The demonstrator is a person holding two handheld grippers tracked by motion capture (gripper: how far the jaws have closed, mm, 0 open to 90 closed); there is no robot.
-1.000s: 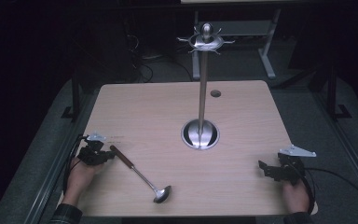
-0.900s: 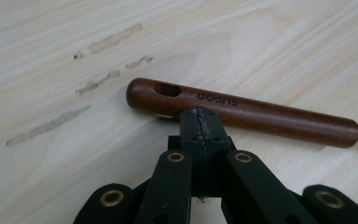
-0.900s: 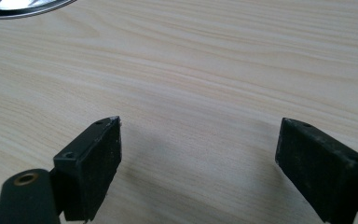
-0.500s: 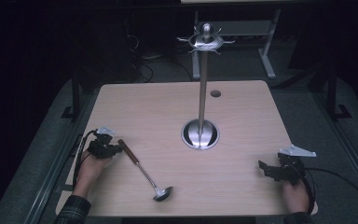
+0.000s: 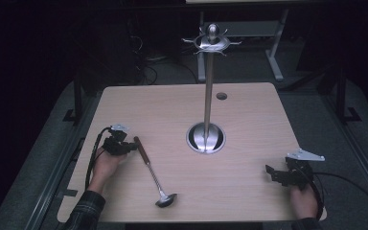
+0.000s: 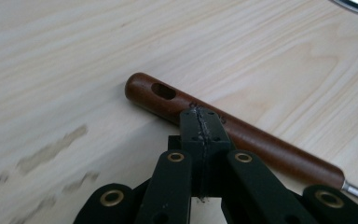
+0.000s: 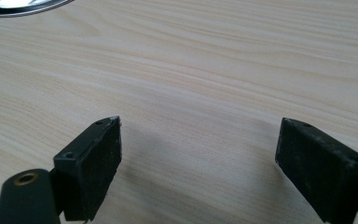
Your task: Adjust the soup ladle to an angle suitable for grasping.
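The table [image 5: 249,110] takes up the middle of the high view, bare pale wood. At its centre stands the rack [image 5: 209,91], a tall metal post on a round base, its hooked crown at the top of the frame with nothing hanging from it.

The ladle [image 5: 152,172] lies flat at lower left of centre, its brown wooden handle pointing to the upper left and its bowl toward the bottom edge.

The left gripper [image 5: 133,146] sits at the left, at the top end of the handle. In the left gripper view its jaws are pressed together with nothing between them, their tips just at the handle [image 6: 223,128] near the hanging hole; contact cannot be confirmed.

The right gripper [image 5: 271,173] rests at lower right, jaws wide apart over bare wood, well apart from the ladle.

Assessment: early stage. No grasp yet; lifting and hanging on the rack appear outstanding.
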